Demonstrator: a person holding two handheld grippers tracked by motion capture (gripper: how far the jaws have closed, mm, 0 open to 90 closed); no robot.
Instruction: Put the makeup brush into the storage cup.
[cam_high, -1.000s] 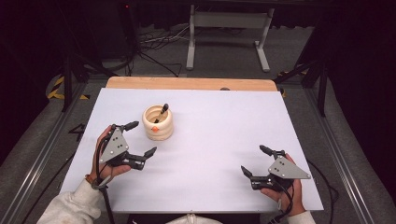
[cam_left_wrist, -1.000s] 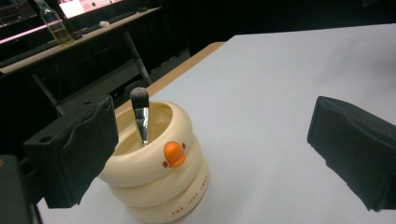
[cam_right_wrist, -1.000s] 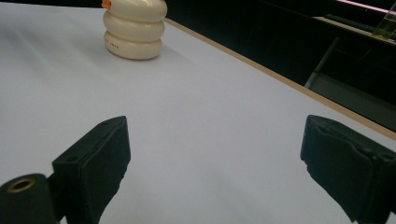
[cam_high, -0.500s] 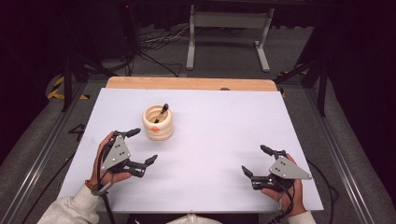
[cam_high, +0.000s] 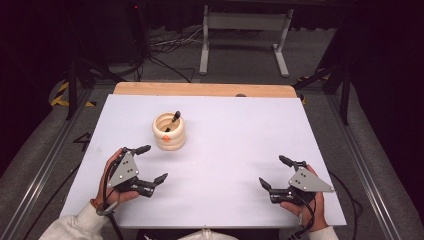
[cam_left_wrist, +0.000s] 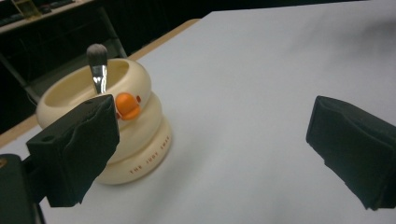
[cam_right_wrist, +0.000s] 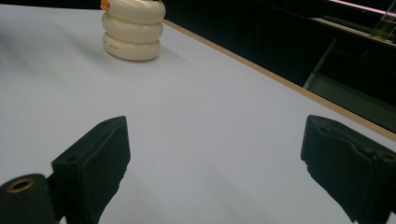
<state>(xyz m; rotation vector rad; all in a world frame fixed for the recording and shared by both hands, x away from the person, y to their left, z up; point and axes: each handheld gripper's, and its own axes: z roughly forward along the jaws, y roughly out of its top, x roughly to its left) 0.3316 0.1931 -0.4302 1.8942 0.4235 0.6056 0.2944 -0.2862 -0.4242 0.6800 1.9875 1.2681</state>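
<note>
A cream holder (cam_high: 169, 131) shaped like stacked rings stands on the white table (cam_high: 230, 150), with a small orange duck bill on its side. A makeup brush (cam_high: 172, 121) leans inside it, bristle end up.

The left gripper (cam_high: 151, 163) is held low over the table with its jaws spread wide and nothing between them. The holder stands just beyond the far jaw, a little ahead of it and not touching. In the left gripper view the holder (cam_left_wrist: 109, 128) sits partly behind the left-hand jaw, and the brush (cam_left_wrist: 98, 65) rises above that jaw's tip. Small lettering runs around the holder's bottom ring, though it is too blurred to read with any certainty.

The right gripper (cam_high: 274, 171) is also held low, its jaws wide apart and empty. In the right gripper view the holder (cam_right_wrist: 133, 30) stands well ahead of the jaws, beyond the left-hand one, with bare table between the two jaws.

A hand (cam_high: 112, 182) wraps the left gripper's body, and another hand (cam_high: 305, 207) holds the right.
</note>
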